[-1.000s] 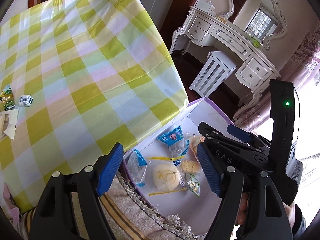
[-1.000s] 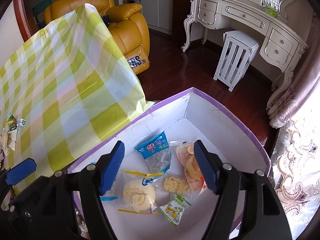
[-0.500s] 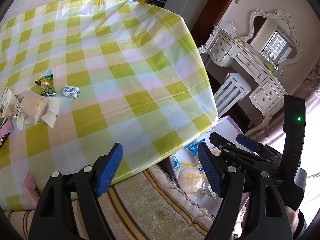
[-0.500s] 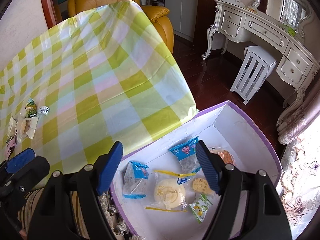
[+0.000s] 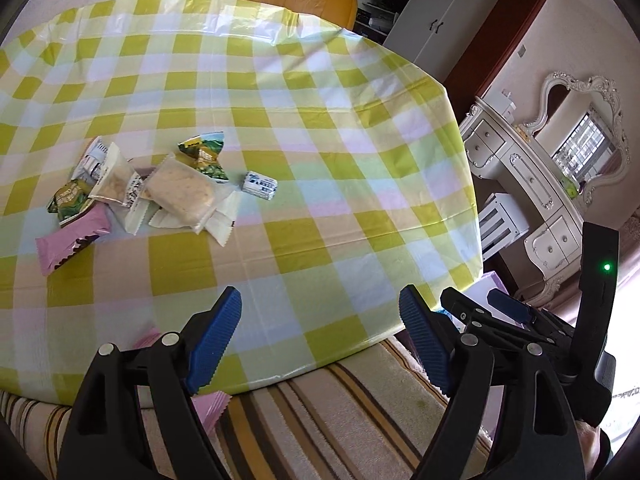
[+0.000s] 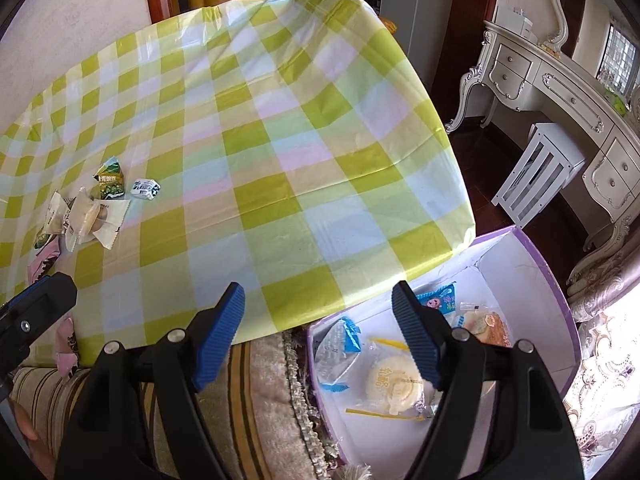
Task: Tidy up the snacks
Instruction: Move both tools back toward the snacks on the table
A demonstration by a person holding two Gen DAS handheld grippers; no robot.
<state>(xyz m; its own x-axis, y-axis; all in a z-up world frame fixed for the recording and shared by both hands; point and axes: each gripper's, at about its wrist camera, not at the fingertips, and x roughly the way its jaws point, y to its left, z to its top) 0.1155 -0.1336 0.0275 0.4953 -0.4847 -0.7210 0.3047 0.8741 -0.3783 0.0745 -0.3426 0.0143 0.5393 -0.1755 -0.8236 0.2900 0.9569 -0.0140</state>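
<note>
Our left claw [image 5: 320,336] is opening with nothing between its pads; our right claw [image 6: 318,332] stands spread and empty. Several snack packets [image 6: 384,356] already lie in the purple-rimmed box [image 6: 560,292] off the table's right edge; a pile of snacks [image 5: 160,192] waits near the table's [image 5: 320,160] left edge.

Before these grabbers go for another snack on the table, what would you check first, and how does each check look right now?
1. Left gripper empty: ok, jaws opening, nothing between them.
2. Right gripper empty: ok.
3. Snacks left on the table: ok, a pile remains.
4. Small blue-white packet free of the pile: ok, lies apart.
5. Box has room: ok, bare floor shows.
6. Pink packet at the table's near edge secure: cannot tell.
</note>
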